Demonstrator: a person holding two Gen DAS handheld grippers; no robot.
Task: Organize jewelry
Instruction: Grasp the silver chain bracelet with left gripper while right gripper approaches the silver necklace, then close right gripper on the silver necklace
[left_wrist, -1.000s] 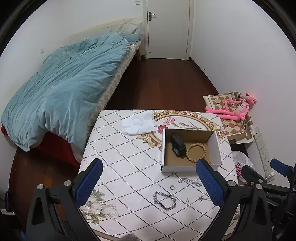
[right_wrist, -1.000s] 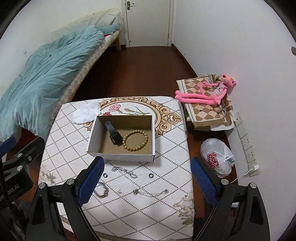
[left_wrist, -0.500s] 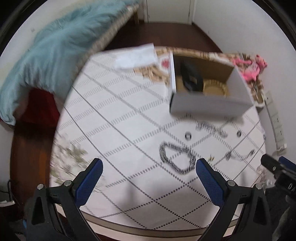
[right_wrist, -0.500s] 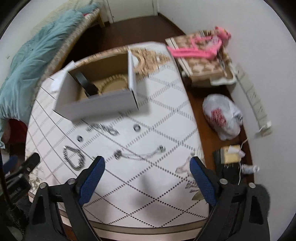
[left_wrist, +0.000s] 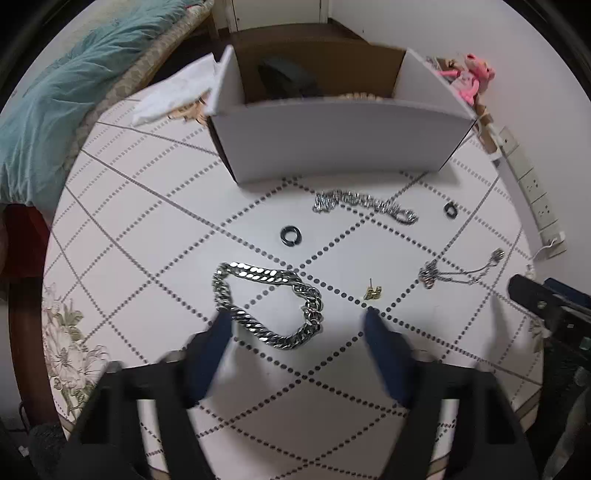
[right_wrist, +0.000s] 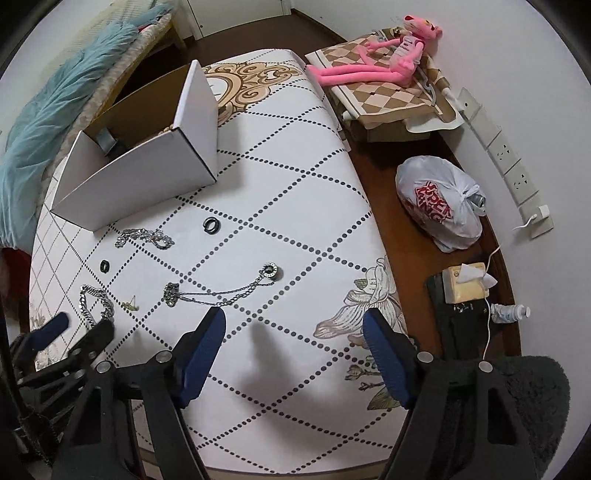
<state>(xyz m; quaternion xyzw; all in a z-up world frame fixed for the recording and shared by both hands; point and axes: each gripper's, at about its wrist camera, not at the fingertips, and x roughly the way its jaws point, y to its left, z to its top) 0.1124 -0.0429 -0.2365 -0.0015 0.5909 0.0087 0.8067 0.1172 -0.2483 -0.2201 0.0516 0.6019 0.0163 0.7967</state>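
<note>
While jaws close in, I set L gripper (left_wrist: 297, 325) astride curb chain (left_wrist: 266, 304) nr box (left_wrist: 340, 144) for pickup, no clamp yet | R gripper (right_wrist: 293, 325) jaws apart, closing, empty, by pendant necklace (right_wrist: 221, 291) | box waits open for pcs

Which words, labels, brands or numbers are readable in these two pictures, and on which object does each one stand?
Red print on the white plastic bag on the floor: creased letters, too distorted to read with certainty.
Small mark on the tissue box beside it: too small to read.
Pink plush toy: a dark mark on its shirt, unreadable.
White cardboard box, tablecloth and jewelry: no text visible.
</note>
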